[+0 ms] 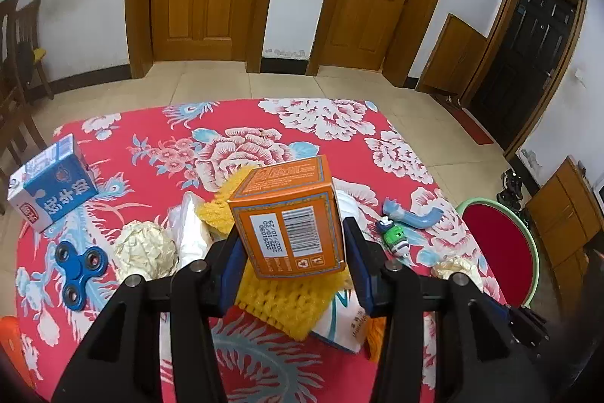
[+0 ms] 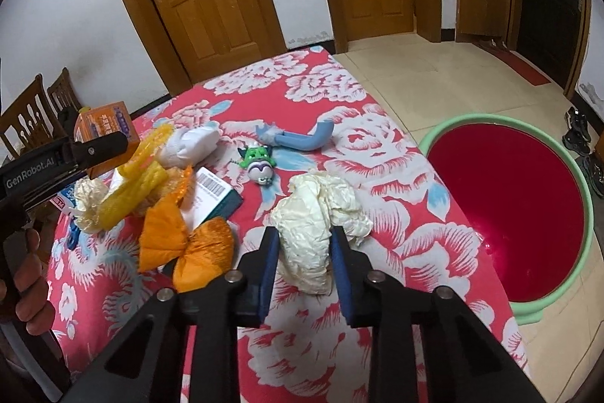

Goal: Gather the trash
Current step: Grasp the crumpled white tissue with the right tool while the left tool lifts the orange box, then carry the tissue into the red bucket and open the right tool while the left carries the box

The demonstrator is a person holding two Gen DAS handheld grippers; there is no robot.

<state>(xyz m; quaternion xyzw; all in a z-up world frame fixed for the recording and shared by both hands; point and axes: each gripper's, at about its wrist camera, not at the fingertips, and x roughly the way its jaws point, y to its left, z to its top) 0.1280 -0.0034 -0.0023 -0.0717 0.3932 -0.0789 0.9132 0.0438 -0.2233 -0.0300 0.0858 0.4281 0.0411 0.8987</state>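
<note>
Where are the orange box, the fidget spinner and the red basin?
orange box point(image 1: 298, 233), left wrist view, barcode face.
fidget spinner point(image 1: 77, 265), left wrist view, centre hub.
red basin point(image 2: 506, 214), right wrist view, red inner wall.

Both wrist views look steeply down, close, sharing the table point(image 1: 158, 138).

**what can be read on the table**

the left gripper's arm point(image 2: 56, 163), seen from the right wrist, bears the white brand "GenRobot.AI". the orange box point(image 1: 290, 218) carries a barcode and a sideways printed date code starting "2025", with a small recycling mark beneath; the rest of its print is too fine to read. well left of the orange box, the blue and white carton point(image 1: 51, 189) shows large white chinese characters, upside down, and a red logo patch. right of the orange box, a white packet point(image 2: 213, 193) has a barcode label, digits unreadable.
</note>
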